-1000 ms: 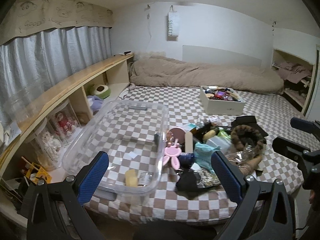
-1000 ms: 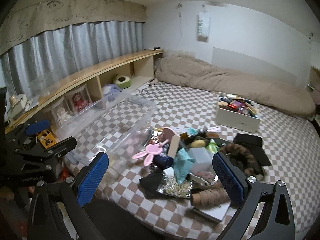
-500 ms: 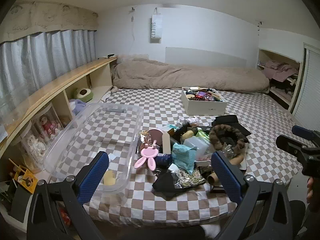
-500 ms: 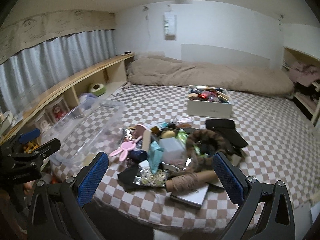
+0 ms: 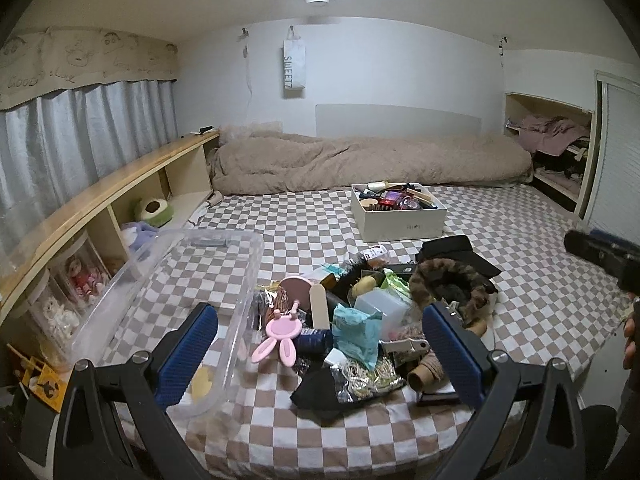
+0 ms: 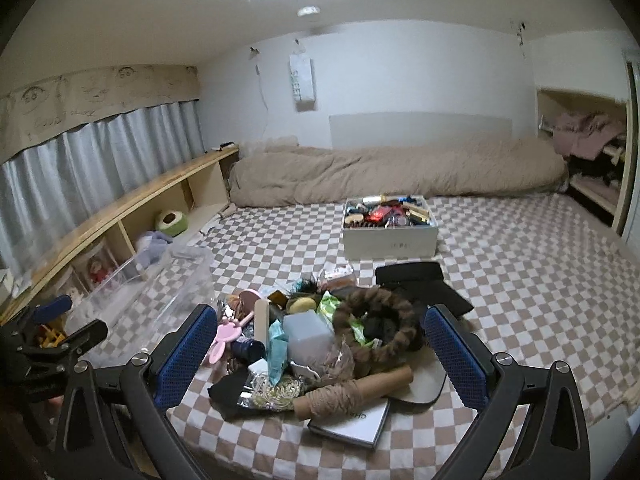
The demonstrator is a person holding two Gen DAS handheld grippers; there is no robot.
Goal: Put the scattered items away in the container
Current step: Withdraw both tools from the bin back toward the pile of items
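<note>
both grippers, left gripper (image 5: 320, 354) and right gripper (image 6: 322, 354), are released above the pile of items (image 6: 320, 344), beside the clear container (image 5: 168, 304).

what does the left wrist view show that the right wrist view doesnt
Only the left wrist view shows the yellow item inside the clear plastic container, plus the right gripper's body at its right edge. Only the right wrist view shows the white booklet under the twine roll, plus the left gripper's body at its left edge. Both show the pink bunny mirror, the furry brown ring, the white box, and open jaws.
</note>
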